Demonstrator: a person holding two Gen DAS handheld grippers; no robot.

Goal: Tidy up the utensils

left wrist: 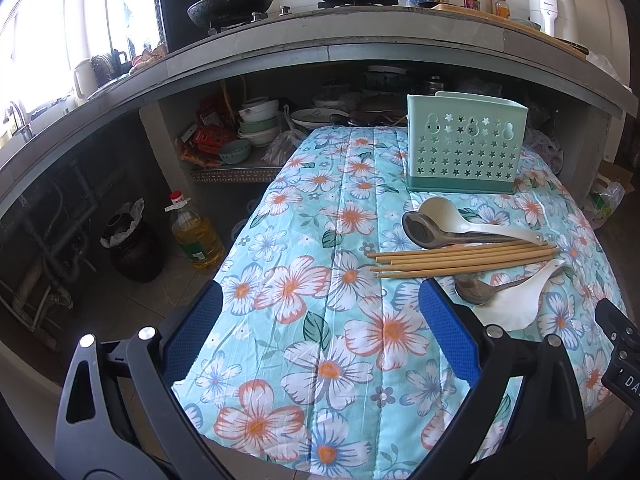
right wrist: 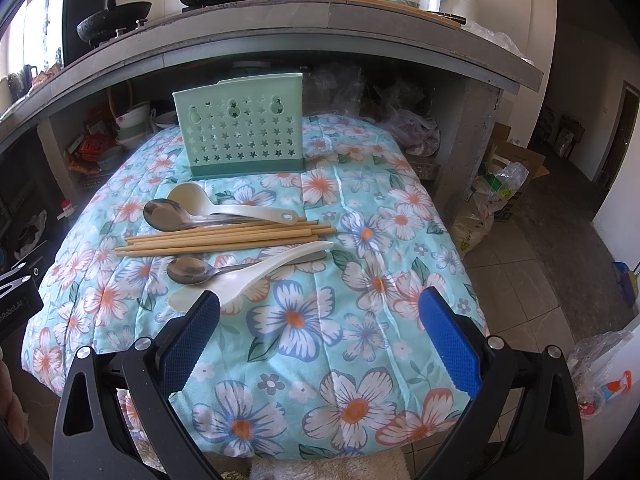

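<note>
Both jaws stand wide apart and hold nothing: the left gripper hangs above the near part of the flowered cloth, and the right gripper does the same, its left pad just in front of the bowl of the white soup spoon; whether they touch, I cannot tell. The utensils lie in the middle of the cloth, all with the long axis across the table, bowls to the left and handles to the right. From far to near there are a cream ladle, a large metal spoon, a bundle of bamboo chopsticks, a smaller metal spoon and the white soup spoon. Behind them the mint green utensil holder stands upright, apart from the ladle.
</note>
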